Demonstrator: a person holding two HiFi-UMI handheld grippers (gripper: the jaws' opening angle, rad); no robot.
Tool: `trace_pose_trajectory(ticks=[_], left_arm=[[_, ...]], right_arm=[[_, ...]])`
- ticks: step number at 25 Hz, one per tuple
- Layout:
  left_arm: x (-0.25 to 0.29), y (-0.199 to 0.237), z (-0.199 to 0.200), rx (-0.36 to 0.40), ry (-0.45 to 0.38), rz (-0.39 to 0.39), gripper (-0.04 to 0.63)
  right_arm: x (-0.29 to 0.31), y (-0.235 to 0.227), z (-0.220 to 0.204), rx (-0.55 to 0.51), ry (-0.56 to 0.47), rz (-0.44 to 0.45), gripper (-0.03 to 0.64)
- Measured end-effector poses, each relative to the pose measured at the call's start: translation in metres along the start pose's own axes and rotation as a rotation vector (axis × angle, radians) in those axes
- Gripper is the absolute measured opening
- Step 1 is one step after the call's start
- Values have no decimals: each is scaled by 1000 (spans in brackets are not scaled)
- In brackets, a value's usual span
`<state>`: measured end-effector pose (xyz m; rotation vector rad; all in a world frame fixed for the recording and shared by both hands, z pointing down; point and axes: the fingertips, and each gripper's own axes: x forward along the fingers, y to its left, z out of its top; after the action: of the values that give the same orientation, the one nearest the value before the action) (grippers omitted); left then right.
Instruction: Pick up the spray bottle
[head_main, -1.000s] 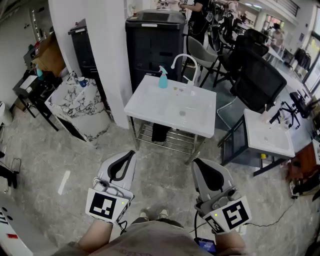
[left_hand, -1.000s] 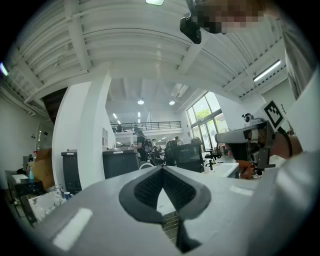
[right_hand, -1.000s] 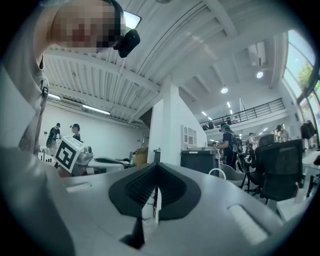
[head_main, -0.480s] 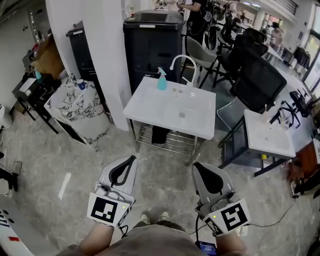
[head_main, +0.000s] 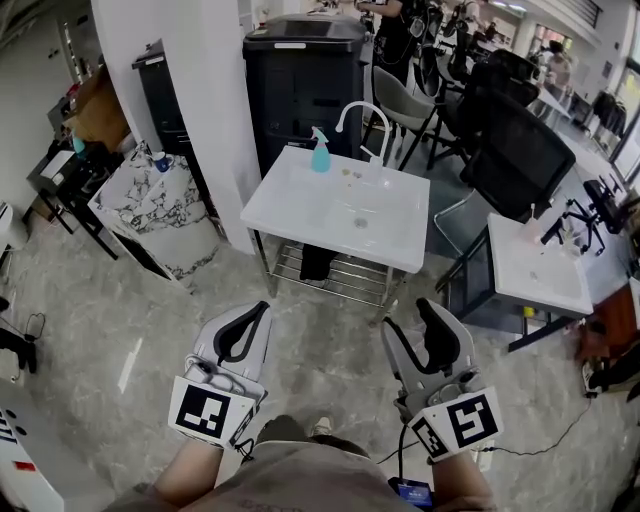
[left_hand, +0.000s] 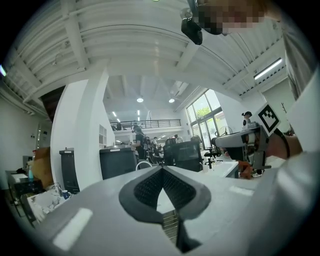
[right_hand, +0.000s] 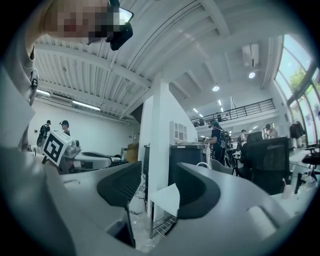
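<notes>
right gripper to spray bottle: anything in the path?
Nothing visible blocks it. The right gripper, jaws apart, is over the floor, short of the sink table. The spray bottle stands at the table's far edge, with the faucet just to its right, so the reach has to cross the table.

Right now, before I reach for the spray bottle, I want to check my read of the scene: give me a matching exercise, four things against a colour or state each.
Things:
1. spray bottle
2. left gripper
3. right gripper
4. faucet

States:
A. fingers apart, nothing between them
B. white, curved
C. teal, upright near the far left corner of the sink table
D. fingers together

Pairs: 1-C; 2-D; 3-A; 4-B
</notes>
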<state>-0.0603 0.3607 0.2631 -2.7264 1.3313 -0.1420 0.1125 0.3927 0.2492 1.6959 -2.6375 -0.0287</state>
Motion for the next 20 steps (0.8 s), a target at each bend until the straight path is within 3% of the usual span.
trace_pose_trajectory(ticks=[10, 20], left_arm=[[9, -1, -4, 35, 28, 26, 0], [48, 36, -19, 35, 45, 13, 0]], right_arm=[[4, -11, -5, 13, 1, 22, 238], [60, -16, -18, 6, 26, 45, 264]])
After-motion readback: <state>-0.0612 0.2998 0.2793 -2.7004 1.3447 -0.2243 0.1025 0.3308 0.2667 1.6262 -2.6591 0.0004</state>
